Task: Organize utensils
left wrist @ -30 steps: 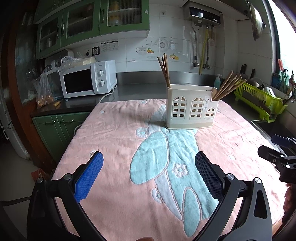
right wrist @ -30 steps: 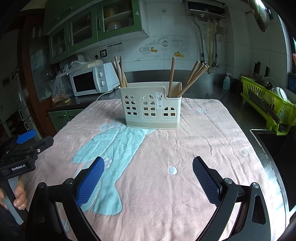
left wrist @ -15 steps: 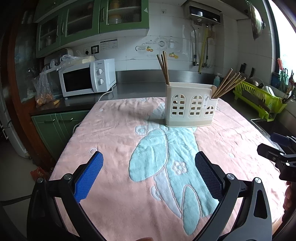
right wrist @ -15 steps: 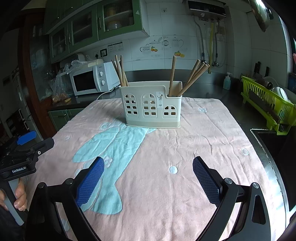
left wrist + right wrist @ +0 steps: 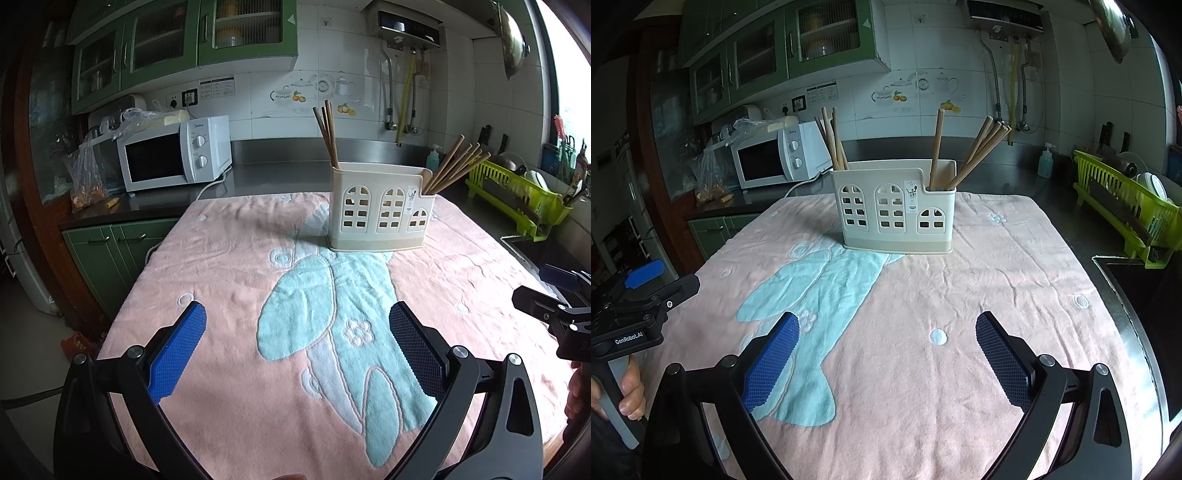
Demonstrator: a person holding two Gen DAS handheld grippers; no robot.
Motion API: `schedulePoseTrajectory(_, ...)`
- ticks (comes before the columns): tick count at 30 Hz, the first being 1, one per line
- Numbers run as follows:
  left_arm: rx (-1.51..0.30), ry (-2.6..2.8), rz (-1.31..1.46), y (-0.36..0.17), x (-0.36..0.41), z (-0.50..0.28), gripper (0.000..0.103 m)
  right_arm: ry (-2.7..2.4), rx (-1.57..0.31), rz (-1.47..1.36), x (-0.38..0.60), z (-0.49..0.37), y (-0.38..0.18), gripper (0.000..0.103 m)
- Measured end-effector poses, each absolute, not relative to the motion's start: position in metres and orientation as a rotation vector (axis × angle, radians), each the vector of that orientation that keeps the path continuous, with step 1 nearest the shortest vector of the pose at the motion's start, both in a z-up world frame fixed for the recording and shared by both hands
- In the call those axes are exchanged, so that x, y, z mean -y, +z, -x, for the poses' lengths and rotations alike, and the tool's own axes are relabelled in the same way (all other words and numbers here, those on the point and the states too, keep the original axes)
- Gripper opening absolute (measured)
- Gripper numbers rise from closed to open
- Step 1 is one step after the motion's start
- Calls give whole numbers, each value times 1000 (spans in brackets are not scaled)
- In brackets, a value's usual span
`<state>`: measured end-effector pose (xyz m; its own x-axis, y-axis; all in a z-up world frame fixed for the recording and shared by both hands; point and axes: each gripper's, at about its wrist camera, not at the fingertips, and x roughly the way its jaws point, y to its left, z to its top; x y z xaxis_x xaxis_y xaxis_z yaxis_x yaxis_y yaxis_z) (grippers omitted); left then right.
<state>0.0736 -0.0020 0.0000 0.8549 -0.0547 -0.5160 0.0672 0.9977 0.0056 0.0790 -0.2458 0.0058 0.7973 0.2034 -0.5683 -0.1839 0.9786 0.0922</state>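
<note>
A cream utensil holder (image 5: pixel 380 210) with arched cut-outs stands on the far part of a pink and blue towel (image 5: pixel 236 266); it also shows in the right wrist view (image 5: pixel 895 208). Wooden chopsticks stand in its left compartment (image 5: pixel 327 133) and lean out of its right compartment (image 5: pixel 456 166). In the right wrist view they show at the left end (image 5: pixel 833 138) and right end (image 5: pixel 975 157). My left gripper (image 5: pixel 297 347) is open and empty over the near towel. My right gripper (image 5: pixel 886 354) is open and empty, near the front edge.
A white microwave (image 5: pixel 173 155) stands at the back left on the dark counter. A green dish rack (image 5: pixel 517 195) stands at the right, by a sink edge (image 5: pixel 1126 295). The towel's left edge drops off beside green cabinets (image 5: pixel 107 251).
Both grippers have stayed open and empty. The left view has shifted slightly, so the holder sits a little lower in frame. The right view is almost unchanged.
</note>
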Motion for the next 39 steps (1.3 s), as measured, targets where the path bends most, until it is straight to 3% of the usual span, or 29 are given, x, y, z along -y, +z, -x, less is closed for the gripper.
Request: schedulePoseTrajectory(39, -554, -60, -19, -4, 0, -74, 98, 221, -619, -29, 243, -80, 1, 93)
